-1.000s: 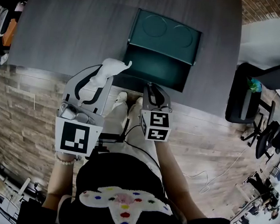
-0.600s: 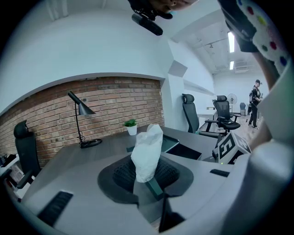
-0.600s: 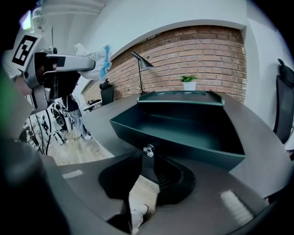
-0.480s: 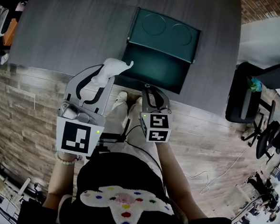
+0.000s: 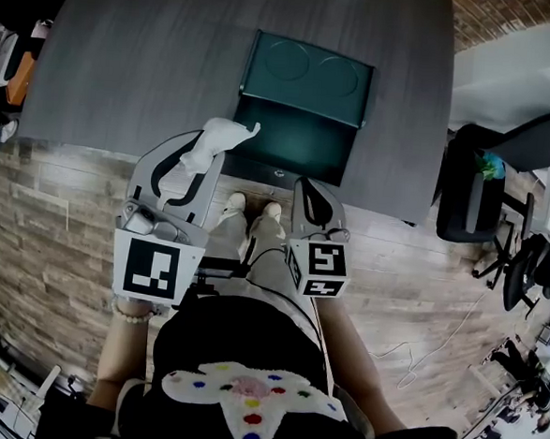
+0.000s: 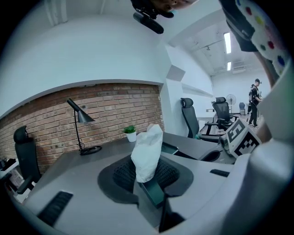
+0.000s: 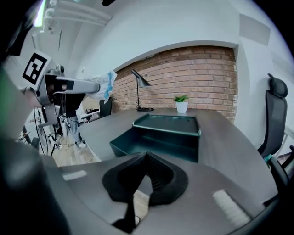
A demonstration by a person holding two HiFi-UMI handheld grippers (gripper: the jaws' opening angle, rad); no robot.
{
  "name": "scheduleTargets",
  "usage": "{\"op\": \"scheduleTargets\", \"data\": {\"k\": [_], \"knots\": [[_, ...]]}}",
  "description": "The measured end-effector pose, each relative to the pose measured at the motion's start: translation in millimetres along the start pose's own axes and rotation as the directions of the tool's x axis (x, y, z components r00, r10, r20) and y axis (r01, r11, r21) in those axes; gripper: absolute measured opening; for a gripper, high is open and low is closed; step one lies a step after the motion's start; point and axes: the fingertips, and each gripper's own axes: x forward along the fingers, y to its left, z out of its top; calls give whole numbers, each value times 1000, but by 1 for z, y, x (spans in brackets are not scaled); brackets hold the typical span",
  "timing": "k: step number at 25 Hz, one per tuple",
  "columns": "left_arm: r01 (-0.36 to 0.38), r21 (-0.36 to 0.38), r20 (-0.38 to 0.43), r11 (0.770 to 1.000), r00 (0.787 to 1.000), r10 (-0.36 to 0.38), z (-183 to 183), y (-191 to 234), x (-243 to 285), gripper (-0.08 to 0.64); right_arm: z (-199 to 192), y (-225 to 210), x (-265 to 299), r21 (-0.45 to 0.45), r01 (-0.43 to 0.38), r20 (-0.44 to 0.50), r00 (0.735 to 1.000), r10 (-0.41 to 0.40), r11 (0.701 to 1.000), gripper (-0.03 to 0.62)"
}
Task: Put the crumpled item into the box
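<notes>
white crumpled item [image 5: 227, 132] pinched in left claw [image 5: 207, 153], held above near edge of desk [image 5: 146, 55], just left of open dark green box [image 5: 300, 136], right claw [image 5: 316, 196] just closed tight, empty, near box front

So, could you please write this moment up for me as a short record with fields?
crumpled item: white, held up beside the box's near left corner, not yet inside
left gripper: shut on the crumpled item
right gripper: jaws just closed, nothing between them
box: dark green, lid open, looks empty
table: grey, box stands near its front edge
background: desk lamp and potted plant at the table's far side
</notes>
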Motion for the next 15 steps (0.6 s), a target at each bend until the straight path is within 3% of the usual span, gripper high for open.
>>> {"op": "scheduleTargets", "data": {"k": [10, 15], "knots": [[-16, 23, 74, 1000, 997, 15, 39, -2, -6, 86, 86, -39, -47, -5, 95, 209, 974, -92, 995, 9], [-25, 27, 96, 999, 995, 22, 54, -2, -10, 87, 120, -49, -65, -25, 110, 280, 955, -99, 994, 9]]}}
